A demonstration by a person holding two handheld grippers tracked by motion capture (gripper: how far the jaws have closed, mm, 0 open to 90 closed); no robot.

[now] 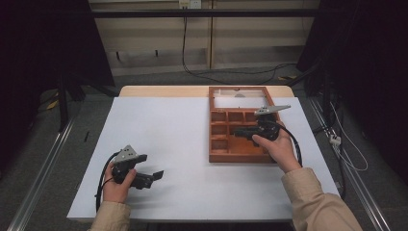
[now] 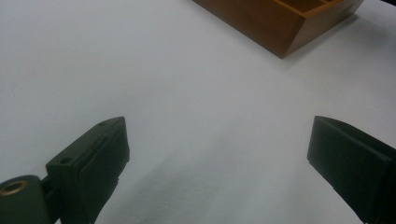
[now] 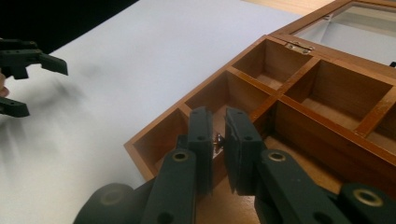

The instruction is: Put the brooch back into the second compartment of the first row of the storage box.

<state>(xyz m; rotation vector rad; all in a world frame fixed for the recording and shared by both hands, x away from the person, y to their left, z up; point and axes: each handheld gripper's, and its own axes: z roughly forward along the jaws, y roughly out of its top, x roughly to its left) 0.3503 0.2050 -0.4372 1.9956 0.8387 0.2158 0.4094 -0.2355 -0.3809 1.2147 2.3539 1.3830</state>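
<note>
We note right gripper [image 3: 218, 140] jaws clamped on small metallic item [image 3: 218, 141], identity unclear, poised over compartment of wooden divided box [image 3: 154, 140], likely for placing. Left gripper [image 2: 217, 154] jaws wide apart, idle over white table [image 2: 163, 84], box well beyond.

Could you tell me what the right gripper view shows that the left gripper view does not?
The right gripper view alone looks into the box's open compartments, with its hinge and the right gripper shut on a small shiny item. The left gripper view alone shows the left gripper, jaws wide apart, holding nothing. Both show the wooden box and white table.
</note>
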